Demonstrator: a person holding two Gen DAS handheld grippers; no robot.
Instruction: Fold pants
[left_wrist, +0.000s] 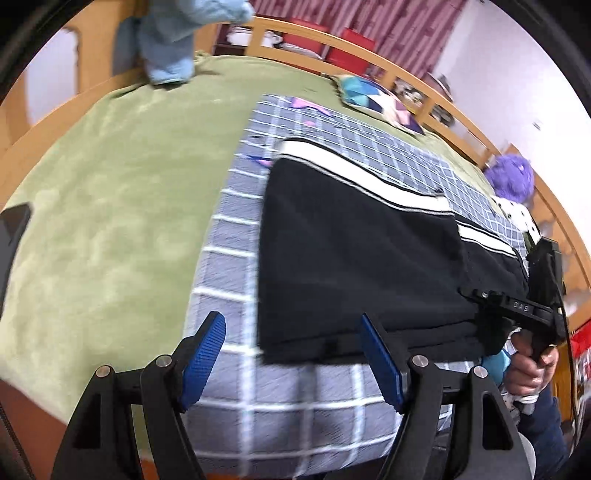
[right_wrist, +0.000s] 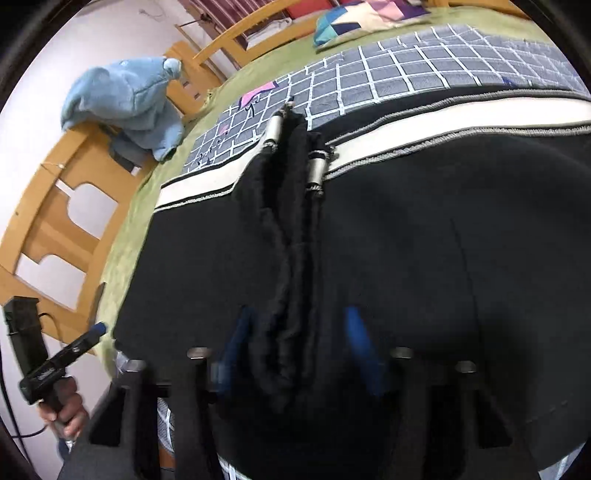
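Black pants with a white side stripe lie folded on a grey checked mat on the bed. My left gripper is open and empty, just short of the pants' near left corner. My right gripper is open over the pants, its blue pads on either side of the black drawstring with metal tips. I cannot tell whether the pads touch the cloth. The right gripper's body also shows in the left wrist view at the pants' right end.
A green blanket covers the bed inside a wooden frame. A blue plush toy sits at the far corner. A patchwork cushion and a purple plush lie along the far rail.
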